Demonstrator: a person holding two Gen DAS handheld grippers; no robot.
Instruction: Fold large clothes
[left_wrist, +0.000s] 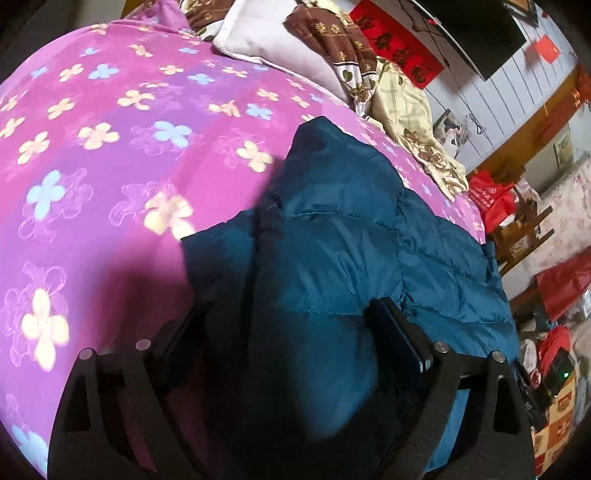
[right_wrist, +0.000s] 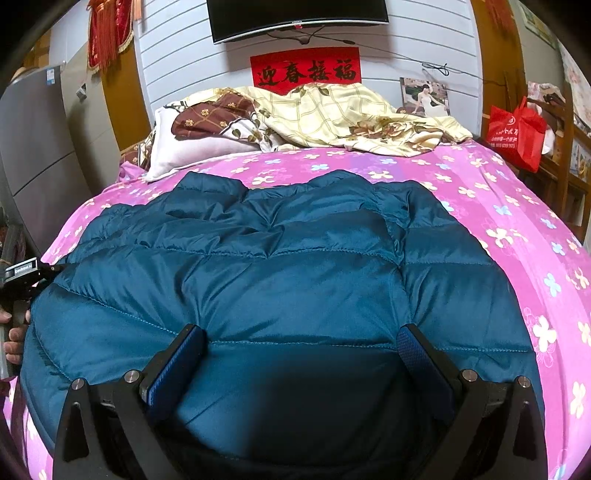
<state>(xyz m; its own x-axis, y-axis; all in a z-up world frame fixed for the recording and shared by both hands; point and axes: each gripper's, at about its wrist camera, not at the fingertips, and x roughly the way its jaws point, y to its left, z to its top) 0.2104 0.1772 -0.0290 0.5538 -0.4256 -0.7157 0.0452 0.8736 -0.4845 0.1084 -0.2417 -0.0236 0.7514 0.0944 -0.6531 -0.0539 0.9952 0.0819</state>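
Observation:
A large teal quilted down jacket (right_wrist: 280, 251) lies spread on the pink flowered bedsheet (right_wrist: 480, 206). My right gripper (right_wrist: 301, 343) is open, its fingers spread wide just over the jacket's near edge. In the left wrist view the jacket (left_wrist: 332, 236) is bunched, and a raised fold runs between the fingers of my left gripper (left_wrist: 284, 321), which stand wide apart; I cannot tell whether they press on the fabric. The left gripper also shows at the jacket's left edge in the right wrist view (right_wrist: 33, 277).
A white pillow (right_wrist: 192, 151), a brown patterned cloth (right_wrist: 214, 114) and a crumpled yellow checked quilt (right_wrist: 343, 118) lie at the head of the bed. A red bag (right_wrist: 517, 129) hangs on wooden furniture at the right. A grey cabinet (right_wrist: 33, 155) stands at the left.

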